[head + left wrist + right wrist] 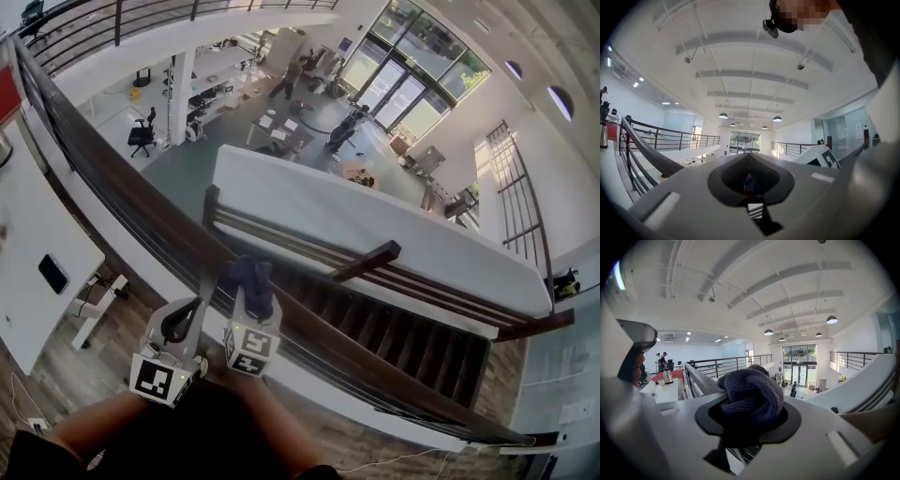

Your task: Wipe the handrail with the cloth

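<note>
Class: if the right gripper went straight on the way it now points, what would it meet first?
Probably the handrail, just beyond the cloth that the right gripper holds; whether they already touch is unclear.

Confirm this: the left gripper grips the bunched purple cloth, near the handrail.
Wrong gripper. The right gripper grips the bunched purple cloth, near the handrail. The right gripper view shows the cloth between its jaws.
</note>
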Demonstrator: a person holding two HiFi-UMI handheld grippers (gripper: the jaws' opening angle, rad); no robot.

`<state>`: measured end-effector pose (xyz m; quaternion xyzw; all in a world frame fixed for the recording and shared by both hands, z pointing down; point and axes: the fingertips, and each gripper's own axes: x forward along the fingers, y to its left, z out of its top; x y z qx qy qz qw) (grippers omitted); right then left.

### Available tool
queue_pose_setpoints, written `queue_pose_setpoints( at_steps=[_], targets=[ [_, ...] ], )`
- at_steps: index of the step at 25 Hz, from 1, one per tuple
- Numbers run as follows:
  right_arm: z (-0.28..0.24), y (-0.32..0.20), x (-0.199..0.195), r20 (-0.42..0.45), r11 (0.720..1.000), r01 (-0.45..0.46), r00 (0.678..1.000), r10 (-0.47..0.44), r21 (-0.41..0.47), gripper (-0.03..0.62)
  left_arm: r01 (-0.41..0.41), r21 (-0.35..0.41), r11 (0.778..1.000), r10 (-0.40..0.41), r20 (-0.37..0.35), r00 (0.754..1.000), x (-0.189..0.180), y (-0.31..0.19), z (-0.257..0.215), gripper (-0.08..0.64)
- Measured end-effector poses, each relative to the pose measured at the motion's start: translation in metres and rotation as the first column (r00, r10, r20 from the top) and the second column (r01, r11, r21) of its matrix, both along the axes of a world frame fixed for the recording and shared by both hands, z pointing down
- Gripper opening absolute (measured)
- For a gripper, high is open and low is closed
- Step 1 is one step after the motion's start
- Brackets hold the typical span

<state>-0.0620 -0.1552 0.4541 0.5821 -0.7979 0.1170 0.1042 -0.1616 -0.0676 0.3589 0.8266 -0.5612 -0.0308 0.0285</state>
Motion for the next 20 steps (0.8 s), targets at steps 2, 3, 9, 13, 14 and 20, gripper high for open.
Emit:
queue_pose_setpoints(
  at_steps=[2,3,9,13,14,20],
  targets=[
    [-0.001,0.001,0.004,-0.002,1.000,-0.007,1.000,0.007,0.003,0.149,-0.007,0.002,1.000,0.007,-0.004,1.000,0.002,0.001,-0.002,0.000],
    [-0.001,0.001,0.005,-0.004,1.000,-0.010,1.000,0.010,0.005,0.150,-0.011,0.002,1.000,0.011,-0.005,1.000,0.004,0.002,-0.002,0.000],
    [0.002,0.006,0.018,0.011,0.999,-0.053,0.999,0.053,-0.005,0.150,-0.040,-0.015,0.999,0.040,-0.006,0.999,0.009,0.007,0.005,0.000],
    [0.000,0.009,0.024,0.007,0.997,-0.071,0.997,0.071,0.006,0.149,-0.060,-0.029,0.998,0.060,0.003,0.998,0.012,0.009,0.011,0.000],
    [0.000,0.010,0.025,0.003,0.997,-0.074,0.997,0.074,0.009,0.149,-0.064,-0.032,0.997,0.064,0.003,0.998,0.013,0.010,0.012,0.000],
    [0.000,0.016,0.032,-0.017,0.995,-0.096,0.995,0.097,0.017,0.149,-0.104,-0.055,0.993,0.105,0.017,0.994,0.021,0.013,0.017,0.000]
  ],
)
